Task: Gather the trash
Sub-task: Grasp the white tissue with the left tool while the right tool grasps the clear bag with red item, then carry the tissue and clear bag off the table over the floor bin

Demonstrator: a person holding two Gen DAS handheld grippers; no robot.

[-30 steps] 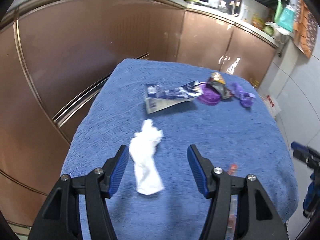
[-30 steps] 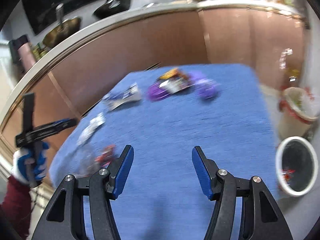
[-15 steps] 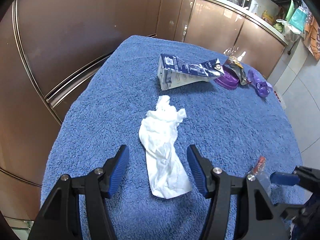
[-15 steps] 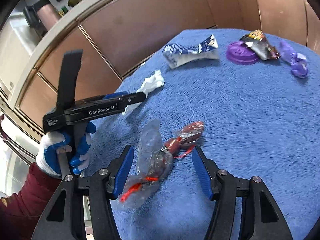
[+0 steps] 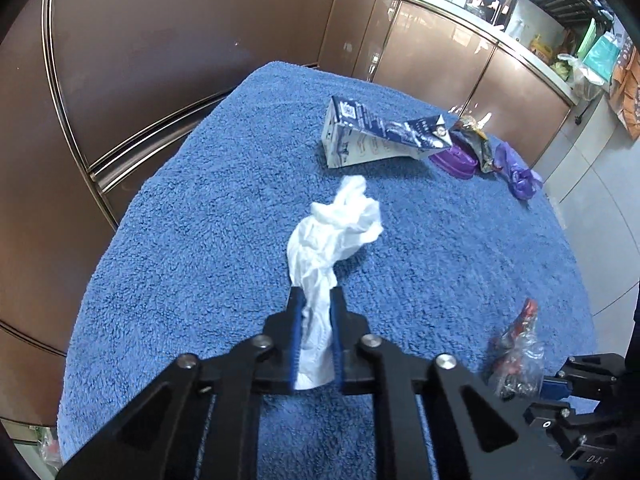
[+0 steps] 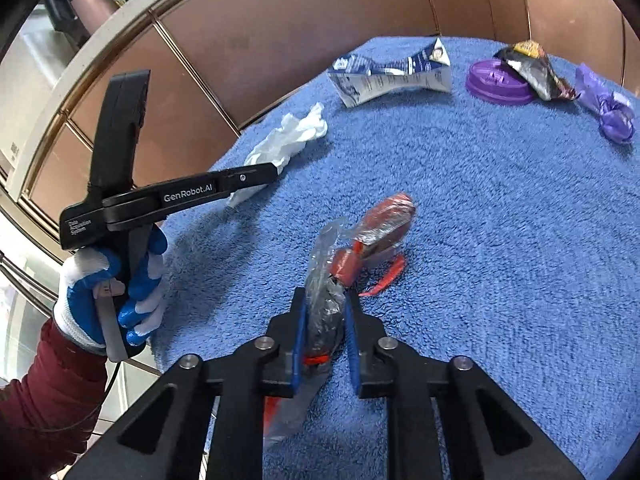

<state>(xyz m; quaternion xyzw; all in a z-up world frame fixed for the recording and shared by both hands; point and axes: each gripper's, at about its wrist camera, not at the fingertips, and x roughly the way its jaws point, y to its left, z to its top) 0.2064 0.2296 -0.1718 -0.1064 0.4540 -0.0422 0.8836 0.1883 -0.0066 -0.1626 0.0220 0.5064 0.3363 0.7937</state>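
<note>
Our left gripper (image 5: 316, 300) has just closed, clamped on the crumpled white tissue (image 5: 334, 232) mid-frame on the blue towel (image 5: 200, 248). Our right gripper (image 6: 325, 304) has just closed on the clear plastic wrapper with red bits (image 6: 332, 280), lower centre. Half a second ago both stood wide, straddling them.

A table covered with a blue terry towel (image 5: 200, 240) fills the middle of both views. In the left wrist view, a crumpled white tissue (image 5: 336, 232) lies at the centre. Above it, a flattened blue-and-white carton (image 5: 376, 140) lies on the towel. To the right of the carton are a purple lid (image 5: 456, 162), a dark snack wrapper (image 5: 476, 146) that rests partly on the lid, and a knotted purple bag (image 5: 518, 174). At lower right lies a clear plastic wrapper with red pieces (image 5: 516, 356).
</note>
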